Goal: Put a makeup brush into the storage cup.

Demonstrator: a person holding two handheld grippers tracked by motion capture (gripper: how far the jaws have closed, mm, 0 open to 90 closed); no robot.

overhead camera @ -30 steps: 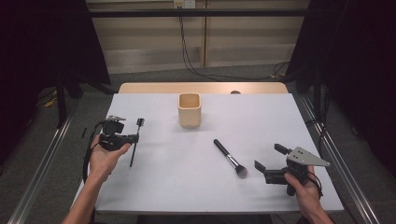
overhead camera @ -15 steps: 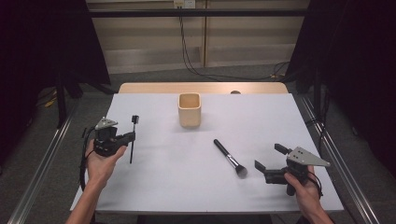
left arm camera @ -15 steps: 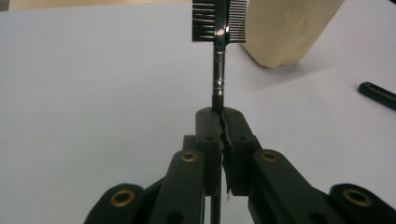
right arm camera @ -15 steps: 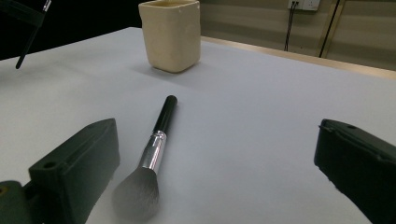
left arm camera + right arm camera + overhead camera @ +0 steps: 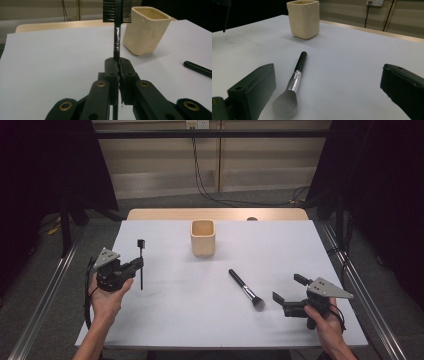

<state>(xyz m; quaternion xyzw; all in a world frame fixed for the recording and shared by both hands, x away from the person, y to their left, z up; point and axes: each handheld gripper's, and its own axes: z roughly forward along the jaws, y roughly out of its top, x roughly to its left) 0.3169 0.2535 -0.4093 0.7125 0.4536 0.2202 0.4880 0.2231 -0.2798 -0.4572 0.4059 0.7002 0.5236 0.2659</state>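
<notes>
Left fingers [image 5: 117,67] pinch the thin black comb-headed brush [image 5: 117,37] low; it could pivot and miss the cream cup [image 5: 146,30]. Right fingers [image 5: 329,92] stand apart.

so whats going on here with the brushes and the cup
A person works at a white table with a gripper in each hand. The left gripper is shut on a thin black comb brush, held upright above the table. The right gripper is open and sits just behind a powder brush lying flat on the table. A cream cup stands upright farther back, with neither brush in it.
</notes>
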